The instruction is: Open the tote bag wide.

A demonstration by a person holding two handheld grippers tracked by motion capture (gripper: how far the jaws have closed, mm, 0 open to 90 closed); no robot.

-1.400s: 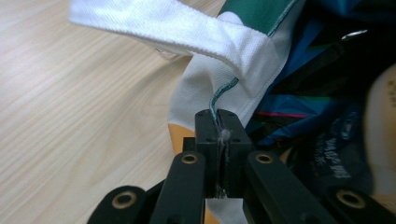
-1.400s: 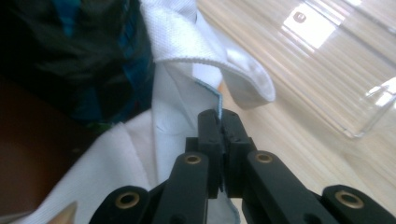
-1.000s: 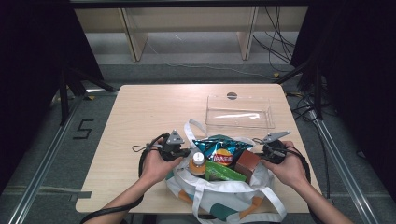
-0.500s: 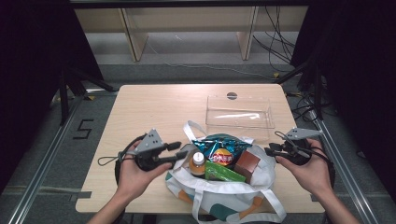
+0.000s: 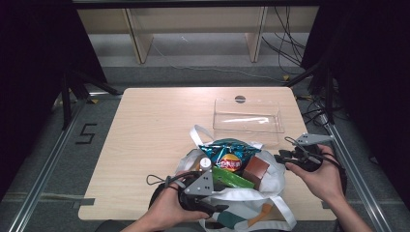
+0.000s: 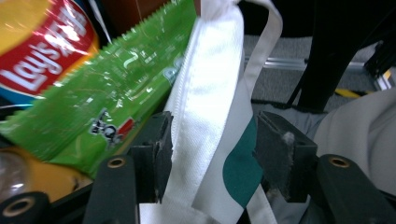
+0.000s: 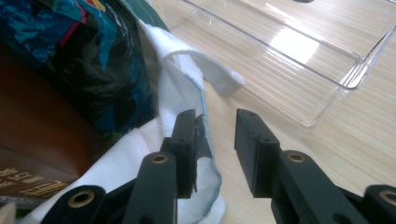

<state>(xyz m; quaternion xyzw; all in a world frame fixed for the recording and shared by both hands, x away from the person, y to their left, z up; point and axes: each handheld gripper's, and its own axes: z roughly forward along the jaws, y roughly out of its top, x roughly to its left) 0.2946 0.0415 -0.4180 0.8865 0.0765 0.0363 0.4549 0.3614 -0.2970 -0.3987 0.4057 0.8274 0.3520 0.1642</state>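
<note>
A white tote bag (image 5: 251, 205) stands at the table's near edge. It is packed with a Lay's chip bag (image 5: 227, 157), a green packet (image 5: 233, 179), a brown box (image 5: 256, 169) and a capped bottle (image 5: 205, 163). My left gripper (image 5: 221, 195) is at the bag's near rim. Its jaws have just been opening and straddle the white and teal fabric (image 6: 205, 107), which lies against one pad only, beside the green packet (image 6: 107, 88). My right gripper (image 5: 283, 155) is at the bag's right side. Its jaws (image 7: 217, 123) have just opened and hold nothing, with the bag's rim (image 7: 180, 93) beside one of them.
An empty clear plastic tray (image 5: 249, 116) sits on the wooden table (image 5: 154, 130) just beyond the bag, close to my right gripper (image 7: 289, 51). A loose handle loop (image 5: 196, 133) lies on the table at the bag's far left. Dark floor and rails surround the table.
My left hand has swung from the bag's left side round to its near rim, and its jaws have opened. The right gripper drew a little to the right and opened, then stayed.
</note>
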